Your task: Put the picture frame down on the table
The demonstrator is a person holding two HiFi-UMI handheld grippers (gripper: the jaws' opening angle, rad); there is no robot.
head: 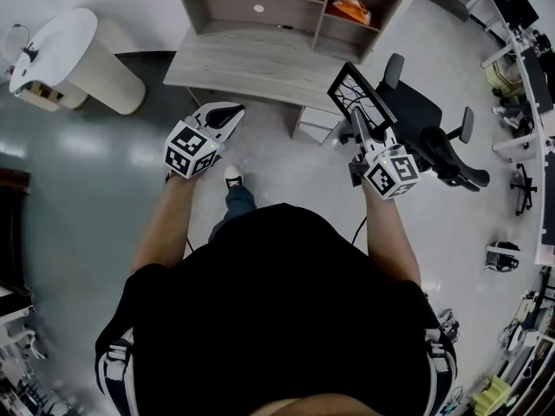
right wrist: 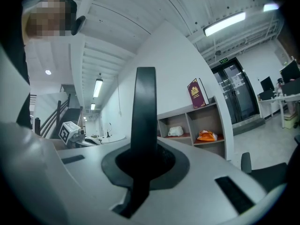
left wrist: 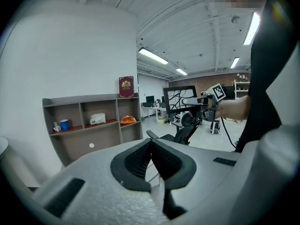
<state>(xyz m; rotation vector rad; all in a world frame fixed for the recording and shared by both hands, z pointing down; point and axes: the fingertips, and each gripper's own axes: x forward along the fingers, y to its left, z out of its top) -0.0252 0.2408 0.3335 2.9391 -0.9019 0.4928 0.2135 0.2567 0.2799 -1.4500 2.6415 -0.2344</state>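
In the head view my right gripper is shut on the lower edge of a black picture frame with a branch-like pattern, held tilted in the air just off the front right corner of the grey wooden table. In the right gripper view the picture frame stands edge-on as a dark upright bar between the jaws. In the left gripper view the picture frame and the right gripper show at mid right. My left gripper hovers before the table's front edge, and its pads meet at the tip with nothing between them.
A shelf unit at the back of the table holds a blue cup, a white bag and an orange bag; a red book stands on top. A black office chair is right of the frame. A white round stand is at far left.
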